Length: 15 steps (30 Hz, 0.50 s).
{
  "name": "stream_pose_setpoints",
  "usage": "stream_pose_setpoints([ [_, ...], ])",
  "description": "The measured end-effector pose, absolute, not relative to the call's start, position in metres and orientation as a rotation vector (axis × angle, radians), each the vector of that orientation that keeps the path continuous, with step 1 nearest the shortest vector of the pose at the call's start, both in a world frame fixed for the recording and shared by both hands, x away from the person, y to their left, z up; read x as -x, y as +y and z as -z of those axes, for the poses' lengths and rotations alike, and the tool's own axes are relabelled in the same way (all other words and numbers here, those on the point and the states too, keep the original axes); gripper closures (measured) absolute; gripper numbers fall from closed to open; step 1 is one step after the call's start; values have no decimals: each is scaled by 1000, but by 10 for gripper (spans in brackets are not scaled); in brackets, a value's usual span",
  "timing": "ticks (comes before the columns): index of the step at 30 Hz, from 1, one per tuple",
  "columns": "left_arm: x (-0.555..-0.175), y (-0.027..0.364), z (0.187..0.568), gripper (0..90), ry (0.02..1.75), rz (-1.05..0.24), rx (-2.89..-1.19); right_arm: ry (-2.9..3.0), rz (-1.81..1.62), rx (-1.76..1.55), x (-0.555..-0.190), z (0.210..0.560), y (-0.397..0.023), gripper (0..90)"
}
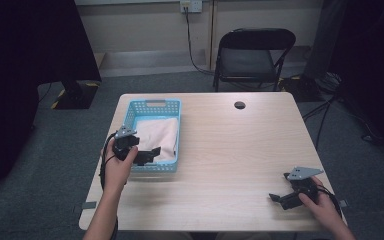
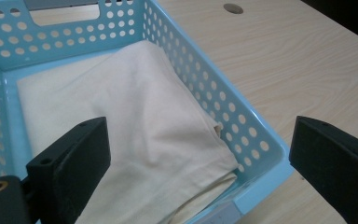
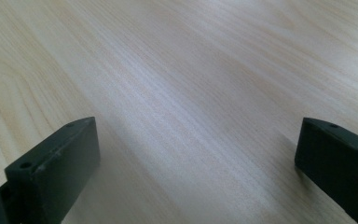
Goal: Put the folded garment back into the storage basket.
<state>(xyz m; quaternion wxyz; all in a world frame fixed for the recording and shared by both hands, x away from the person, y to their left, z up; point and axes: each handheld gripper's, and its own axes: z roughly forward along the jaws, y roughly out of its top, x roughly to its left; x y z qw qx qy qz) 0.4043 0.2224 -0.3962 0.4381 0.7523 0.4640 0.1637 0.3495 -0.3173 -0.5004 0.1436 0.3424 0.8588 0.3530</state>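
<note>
Basket (image 1: 152, 106) walls ring the cloth (image 1: 157, 137); way in from above. Tabletop (image 1: 240, 150) right of basket lies bare.

Left gripper (image 1: 147, 154): black body, two flat black rectangular jaws with small screw holes, brass-ringed hole near left jaw base, grey three-cornered plate on top, black cable trailing along forearm. Right gripper (image 1: 278, 198): same black build, grey three-cornered plate, black cable. Forearms bare, no sleeves.

Perforated plastic basket (image 2: 242, 126), soft cloth (image 2: 135, 121), wood-grain table (image 3: 191, 84)
</note>
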Motion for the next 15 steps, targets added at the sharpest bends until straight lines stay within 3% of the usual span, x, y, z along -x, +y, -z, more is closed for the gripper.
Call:
stream_pose_setpoints([
  [15,-392,229,404,47,1157,-418,-1872,2476,-1018,-987,-349,500,-317,0],
])
